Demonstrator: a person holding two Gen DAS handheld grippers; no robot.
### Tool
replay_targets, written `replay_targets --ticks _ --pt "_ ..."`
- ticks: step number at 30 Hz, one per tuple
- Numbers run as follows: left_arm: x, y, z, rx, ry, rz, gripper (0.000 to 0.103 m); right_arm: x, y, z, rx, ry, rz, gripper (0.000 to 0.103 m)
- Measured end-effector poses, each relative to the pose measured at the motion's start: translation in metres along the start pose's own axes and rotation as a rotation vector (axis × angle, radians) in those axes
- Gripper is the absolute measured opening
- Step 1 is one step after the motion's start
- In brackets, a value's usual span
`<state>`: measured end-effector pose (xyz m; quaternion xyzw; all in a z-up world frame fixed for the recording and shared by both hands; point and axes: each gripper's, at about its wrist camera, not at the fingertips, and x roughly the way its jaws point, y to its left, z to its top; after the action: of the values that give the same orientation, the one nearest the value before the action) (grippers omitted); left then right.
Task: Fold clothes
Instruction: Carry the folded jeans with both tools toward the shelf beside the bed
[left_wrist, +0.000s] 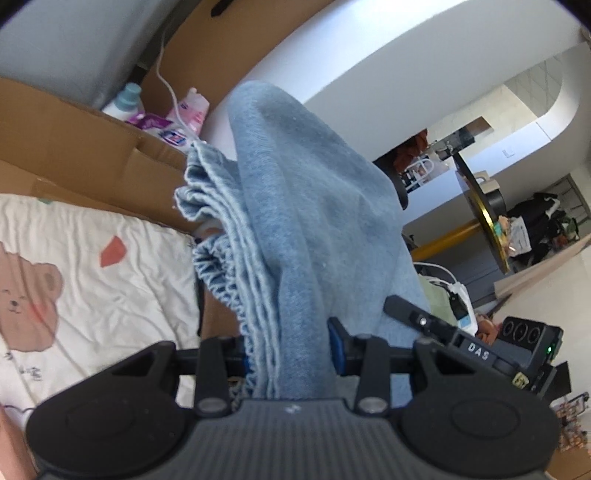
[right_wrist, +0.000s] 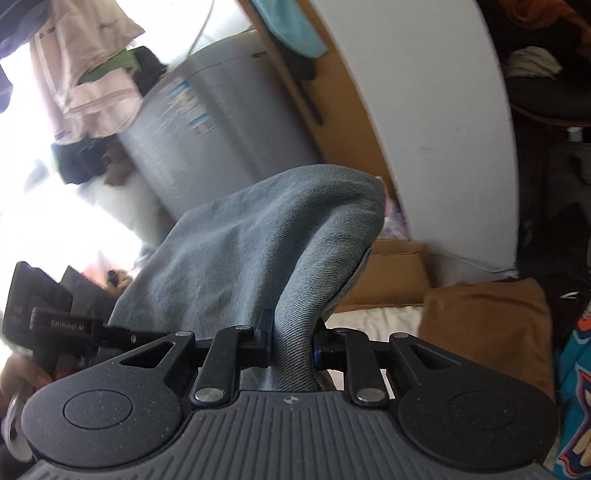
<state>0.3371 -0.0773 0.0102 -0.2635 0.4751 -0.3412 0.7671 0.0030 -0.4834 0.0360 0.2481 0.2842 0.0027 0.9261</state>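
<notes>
A light blue denim garment (left_wrist: 295, 206) hangs in the air between both grippers. In the left wrist view my left gripper (left_wrist: 291, 354) is shut on a bunched part with a gathered, ruffled edge (left_wrist: 218, 273); the cloth rises in a hump in front of the camera. In the right wrist view my right gripper (right_wrist: 293, 347) is shut on another fold of the same garment (right_wrist: 258, 251), which drapes up and away to the left. The other gripper (right_wrist: 40, 317) shows at the left edge there, and the right one (left_wrist: 480, 350) at the lower right of the left wrist view.
A white sheet with bear prints (left_wrist: 81, 266) lies below left. Cardboard boxes (left_wrist: 74, 140) with bottles stand behind it. A folded brown garment (right_wrist: 487, 325) and a teal printed one (right_wrist: 576, 387) lie at the right. A grey appliance (right_wrist: 221, 122) stands behind.
</notes>
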Motion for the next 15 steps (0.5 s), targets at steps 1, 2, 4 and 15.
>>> replay_targets --ticks 1,2,4,15 --pt "0.005 -0.002 0.000 0.005 0.003 -0.010 0.041 -0.001 -0.004 0.001 0.003 -0.006 -0.014 0.020" --pt "0.010 -0.003 0.002 0.016 0.007 -0.017 0.041 -0.001 -0.007 0.003 0.006 -0.012 -0.027 0.020" --pt "0.021 -0.006 0.006 0.037 0.015 -0.031 0.041 -0.002 -0.014 0.005 0.012 -0.021 -0.053 0.020" --pt "0.074 -0.001 0.028 0.052 0.036 -0.079 0.041 0.021 -0.047 0.033 0.016 0.021 -0.148 0.020"
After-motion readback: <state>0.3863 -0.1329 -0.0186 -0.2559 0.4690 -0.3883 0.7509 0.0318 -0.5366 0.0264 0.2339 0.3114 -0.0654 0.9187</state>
